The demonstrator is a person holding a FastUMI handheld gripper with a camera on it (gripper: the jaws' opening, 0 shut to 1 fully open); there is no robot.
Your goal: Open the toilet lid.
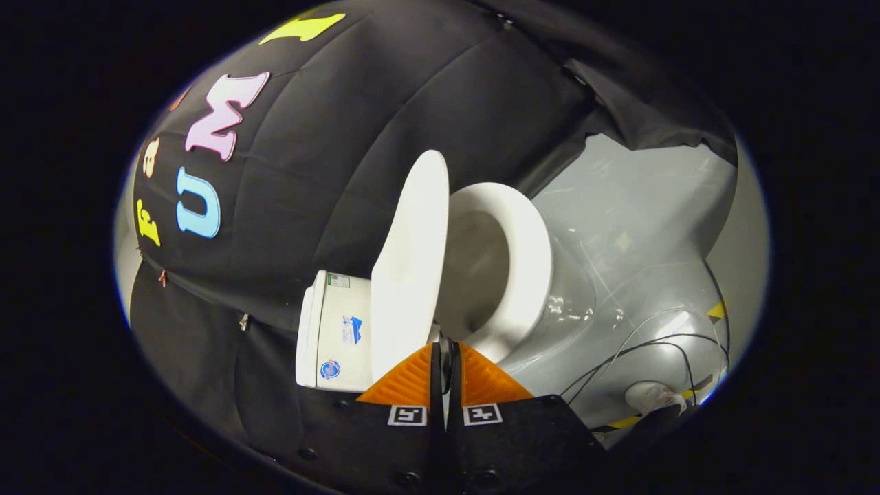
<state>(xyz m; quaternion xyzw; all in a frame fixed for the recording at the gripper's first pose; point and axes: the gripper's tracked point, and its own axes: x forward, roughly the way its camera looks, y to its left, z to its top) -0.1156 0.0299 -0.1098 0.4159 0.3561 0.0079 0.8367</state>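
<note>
A white toilet appears rolled on its side in the gripper view, with the grey floor off to the right. Its lid is raised and stands up against the tank, apart from the seat ring. The bowl lies open between lid and seat. My gripper is shut, its fingers pressed together with nothing visible between them. Their tips sit just short of the lid's near edge and the seat rim.
Black booth cloth hangs behind the tank. Thin black cables run over the floor beside the toilet base. A white shoe and yellow-black floor tape lie past them.
</note>
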